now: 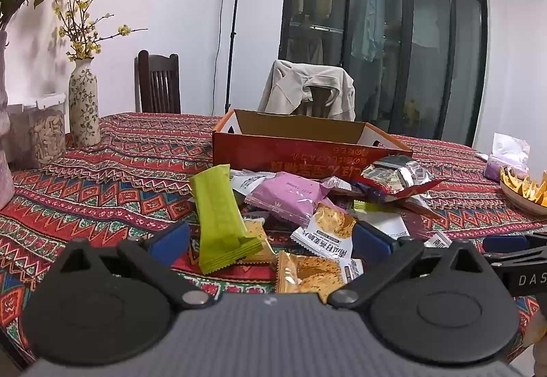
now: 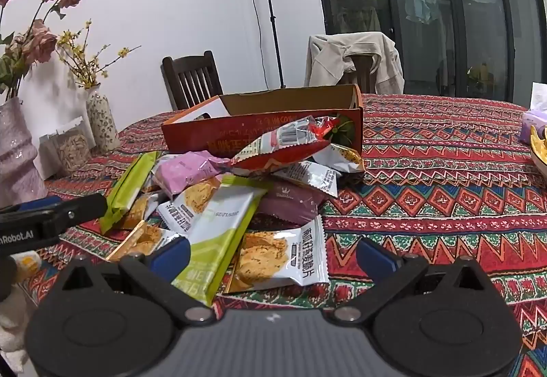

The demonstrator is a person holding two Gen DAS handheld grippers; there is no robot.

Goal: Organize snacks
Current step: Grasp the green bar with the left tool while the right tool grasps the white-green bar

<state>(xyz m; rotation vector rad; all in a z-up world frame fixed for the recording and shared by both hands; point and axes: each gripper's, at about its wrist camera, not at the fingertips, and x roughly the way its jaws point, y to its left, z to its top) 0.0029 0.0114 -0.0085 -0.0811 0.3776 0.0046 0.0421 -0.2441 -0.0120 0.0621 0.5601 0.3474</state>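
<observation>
A pile of snack packets lies on the patterned tablecloth in front of an open red cardboard box (image 1: 307,151) (image 2: 266,134). The pile holds a green bar packet (image 1: 218,216) (image 2: 128,185), a pink packet (image 1: 290,195) (image 2: 184,171), a red bag (image 1: 400,178) (image 2: 283,151), a green-and-white packet (image 2: 218,223) and several white-and-orange cracker packets (image 1: 328,230) (image 2: 280,254). My left gripper (image 1: 270,240) is open and empty, low before the pile. My right gripper (image 2: 273,255) is open and empty, with a cracker packet lying between its fingers.
Two vases with flowers (image 1: 83,103) (image 2: 101,124) and a clear jar (image 1: 46,134) stand at the table's left. A bowl of orange slices (image 1: 523,192) and a tissue pack (image 1: 506,154) are at the right. Chairs (image 1: 159,82), one draped with a jacket (image 1: 307,89), stand behind.
</observation>
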